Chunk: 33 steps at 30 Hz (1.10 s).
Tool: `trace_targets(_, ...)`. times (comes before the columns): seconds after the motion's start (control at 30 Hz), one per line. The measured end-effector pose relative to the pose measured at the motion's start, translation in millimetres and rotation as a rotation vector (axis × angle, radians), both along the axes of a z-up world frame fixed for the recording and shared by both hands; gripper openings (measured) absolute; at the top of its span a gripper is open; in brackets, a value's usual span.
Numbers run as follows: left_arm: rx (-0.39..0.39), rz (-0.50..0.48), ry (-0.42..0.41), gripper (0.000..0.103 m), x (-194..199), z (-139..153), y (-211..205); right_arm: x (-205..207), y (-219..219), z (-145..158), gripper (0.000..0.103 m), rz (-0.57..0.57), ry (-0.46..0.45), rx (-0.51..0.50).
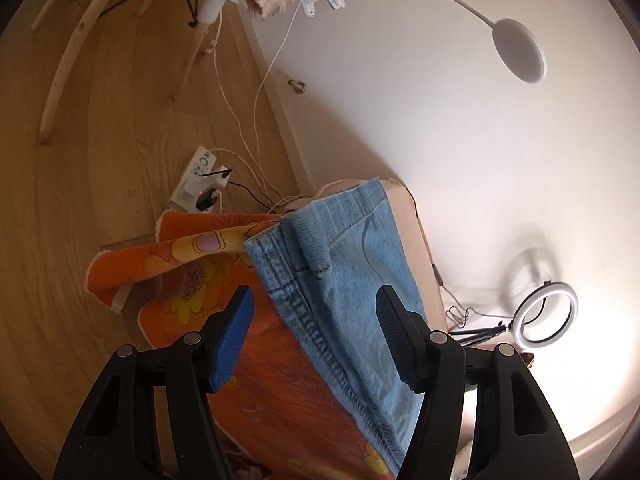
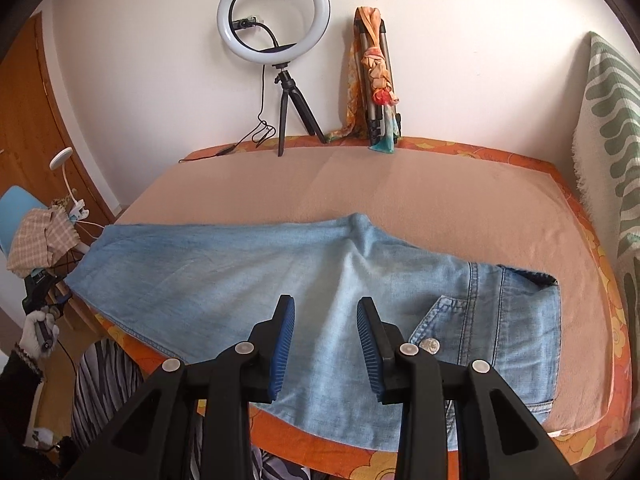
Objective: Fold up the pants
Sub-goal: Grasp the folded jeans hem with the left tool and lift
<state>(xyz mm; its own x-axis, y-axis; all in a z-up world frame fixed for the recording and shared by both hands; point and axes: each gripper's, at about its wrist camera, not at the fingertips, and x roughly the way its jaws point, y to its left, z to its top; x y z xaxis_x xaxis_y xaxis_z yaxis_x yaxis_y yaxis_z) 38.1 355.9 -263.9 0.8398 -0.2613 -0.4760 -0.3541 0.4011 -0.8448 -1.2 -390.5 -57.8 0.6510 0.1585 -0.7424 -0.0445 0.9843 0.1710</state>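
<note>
Light blue jeans (image 2: pixel 240 264) lie flat across the pink-covered table (image 2: pixel 360 184), waist and back pocket to the right and legs to the left. My right gripper (image 2: pixel 325 304) hovers open over the seat area near the front edge, with nothing between its pads. In the left wrist view the jeans' leg end (image 1: pixel 352 240) hangs over the table corner onto the orange floral cloth (image 1: pixel 280 380). My left gripper (image 1: pixel 314 296) is open there, its fingers either side of the hemmed edge, pads not pressing it.
A ring light on a small tripod (image 2: pixel 274 16) and a folded tripod wrapped in a scarf (image 2: pixel 376 80) stand at the back of the table. A clip lamp (image 1: pixel 518 50), a power strip with cables (image 1: pixel 198 180) and chair legs (image 1: pixel 60 80) are to the left.
</note>
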Motion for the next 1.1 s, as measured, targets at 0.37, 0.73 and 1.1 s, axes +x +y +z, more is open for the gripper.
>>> trace_targets(0.37, -0.043, 0.044, -0.139, 0.063, -1, 14, 1, 12, 27, 4, 0.033, 0.049, -0.003, -0.013)
trace_targets(0.73, 0.106, -0.001, -0.011, 0.062, 29, 27, -7, 3, 21, 5, 0.034, 0.033, -0.008, 0.028)
trace_targets(1.1, 0.175, 0.024, 0.061, 0.027, 47, 30, -18, 6, 9, -4, 0.038, 0.012, 0.007, 0.056)
